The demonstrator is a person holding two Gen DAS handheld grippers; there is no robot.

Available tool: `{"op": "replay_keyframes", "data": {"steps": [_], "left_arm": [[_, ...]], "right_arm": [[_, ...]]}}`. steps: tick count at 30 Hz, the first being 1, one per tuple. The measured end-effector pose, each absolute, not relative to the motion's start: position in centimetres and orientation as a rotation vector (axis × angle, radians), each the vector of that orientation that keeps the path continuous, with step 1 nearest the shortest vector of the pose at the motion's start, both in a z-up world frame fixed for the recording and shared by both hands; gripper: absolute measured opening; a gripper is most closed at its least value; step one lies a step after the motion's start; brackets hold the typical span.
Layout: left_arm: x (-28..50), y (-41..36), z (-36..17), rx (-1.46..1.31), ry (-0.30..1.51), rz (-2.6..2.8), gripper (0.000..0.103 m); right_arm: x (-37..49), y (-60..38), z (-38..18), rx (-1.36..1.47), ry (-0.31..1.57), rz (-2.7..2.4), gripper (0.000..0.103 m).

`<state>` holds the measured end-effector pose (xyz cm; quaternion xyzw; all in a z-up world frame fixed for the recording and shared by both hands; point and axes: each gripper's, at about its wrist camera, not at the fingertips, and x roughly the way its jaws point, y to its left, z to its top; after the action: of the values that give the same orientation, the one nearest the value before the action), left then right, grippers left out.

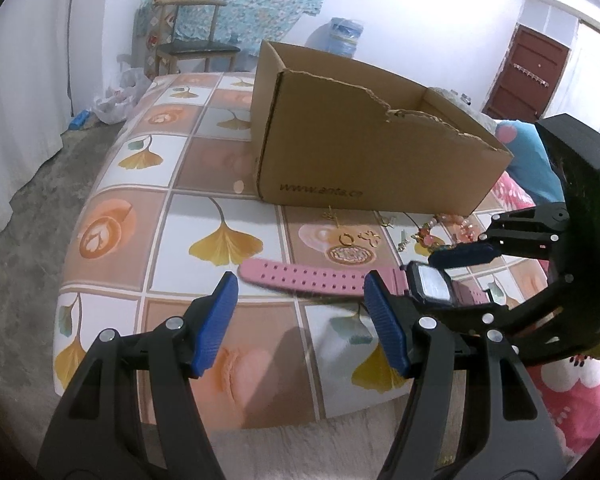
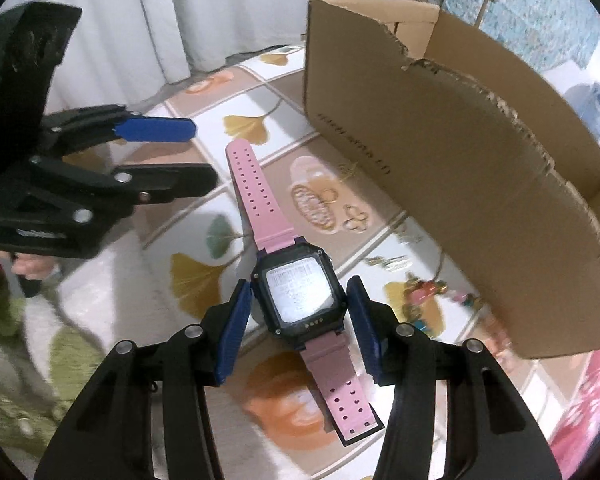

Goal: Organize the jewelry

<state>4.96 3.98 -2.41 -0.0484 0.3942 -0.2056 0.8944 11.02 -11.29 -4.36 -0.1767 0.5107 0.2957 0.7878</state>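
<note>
A pink-strapped watch (image 2: 300,296) with a black square face lies between the blue pads of my right gripper (image 2: 300,320), which closes on its case; in the left wrist view the watch (image 1: 324,278) seems held just above the table. My left gripper (image 1: 300,320) is open and empty, near the free end of the pink strap. Gold earrings and rings (image 1: 356,240) and a beaded bracelet (image 1: 448,232) lie on the tablecloth before an open cardboard box (image 1: 364,140), also in the right wrist view (image 2: 460,168).
The table (image 1: 140,208) has a ginkgo-leaf patterned cloth; its edge is close on the near and left sides. A wooden chair (image 1: 196,40) and a water jug (image 1: 342,36) stand beyond. Pink and blue bedding (image 1: 532,168) lies to the right.
</note>
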Motion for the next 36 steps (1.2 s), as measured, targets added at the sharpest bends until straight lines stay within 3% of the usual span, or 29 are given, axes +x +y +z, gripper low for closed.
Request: {"op": "replay_keyframes", "data": {"steps": [20,34,36], "left_arm": [[3.7,2.0,-2.4,0.124,0.779,-0.407,0.063],[6.9,-0.2,-3.1,0.142,0.802,-0.375,0.063],[7.3,-0.3,-3.1,0.14,0.804,-0.375,0.063]], "right_arm": [[15.7,-17.3,-10.8,0.715,1.563,0.703,0.048],[15.7,-18.9,-10.8,0.808,1.637,0.626,0.05],[15.8,-19.2,-10.2,0.787,1.625,0.615,0.058]]}}
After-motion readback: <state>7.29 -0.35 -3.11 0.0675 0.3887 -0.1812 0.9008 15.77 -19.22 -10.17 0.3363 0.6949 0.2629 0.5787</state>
